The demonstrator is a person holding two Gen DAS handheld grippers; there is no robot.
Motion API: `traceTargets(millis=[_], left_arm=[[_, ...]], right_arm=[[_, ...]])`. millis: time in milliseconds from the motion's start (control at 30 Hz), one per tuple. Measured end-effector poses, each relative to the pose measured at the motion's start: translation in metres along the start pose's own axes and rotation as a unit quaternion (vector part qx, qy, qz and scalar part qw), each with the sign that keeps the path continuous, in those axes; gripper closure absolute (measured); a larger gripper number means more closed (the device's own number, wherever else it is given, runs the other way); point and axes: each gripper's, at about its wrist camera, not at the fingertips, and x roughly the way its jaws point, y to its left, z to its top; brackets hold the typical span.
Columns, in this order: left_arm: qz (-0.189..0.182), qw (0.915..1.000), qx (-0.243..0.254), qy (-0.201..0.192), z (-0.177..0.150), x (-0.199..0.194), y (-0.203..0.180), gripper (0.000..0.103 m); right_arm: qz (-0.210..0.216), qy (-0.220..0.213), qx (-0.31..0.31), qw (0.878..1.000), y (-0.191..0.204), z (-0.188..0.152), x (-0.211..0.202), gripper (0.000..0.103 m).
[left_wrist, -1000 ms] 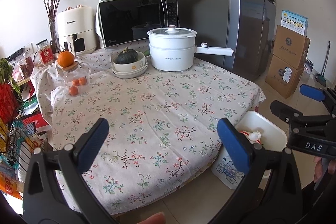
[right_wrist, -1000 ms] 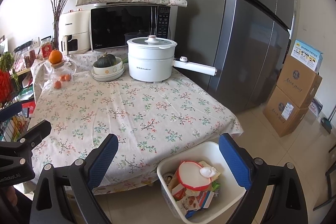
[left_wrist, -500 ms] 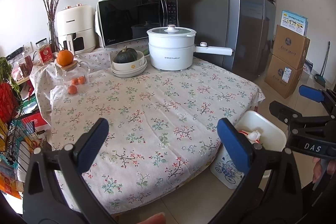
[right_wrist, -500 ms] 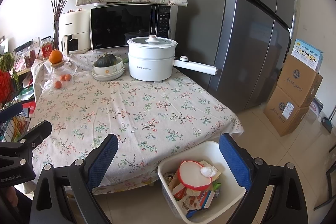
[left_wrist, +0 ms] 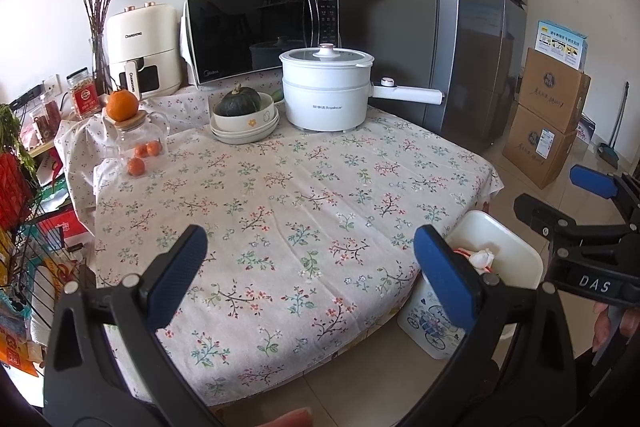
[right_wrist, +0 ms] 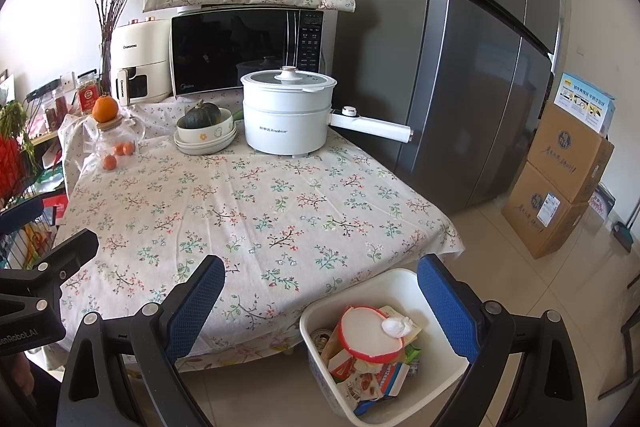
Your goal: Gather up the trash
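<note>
Nothing has visibly moved — both tools gape above the trash bin (right_wrist: pixel 384 347), seemingly idle.

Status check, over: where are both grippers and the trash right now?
Left gripper open, empty. Right gripper open, empty, above the bin. Trash in the bin beside the table. Nothing in the way.

Matt cloth tablecloth (left_wrist: pixel 304 211) (floral print)

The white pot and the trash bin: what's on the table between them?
Nothing but floral tablecloth; the right wrist view shows that stretch bare from the white pot to the trash bin.
</note>
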Motion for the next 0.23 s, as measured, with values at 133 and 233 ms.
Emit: traceTargets(millis=[133,233], left_arm=[[-0.009,0.9999,-0.004,0.008,0.0005,0.0038,0.0024,0.001],[-0.018,0.9996,-0.010,0.017,0.0015,0.0065,0.0060,0.001]], right_arm=[[-0.002,0.001,0.002,1.000,-0.0008,-0.0008,0.0004,0.005],[0.004,0.006,0.003,1.000,-0.0006,-0.0023,0.0018,0.004]])
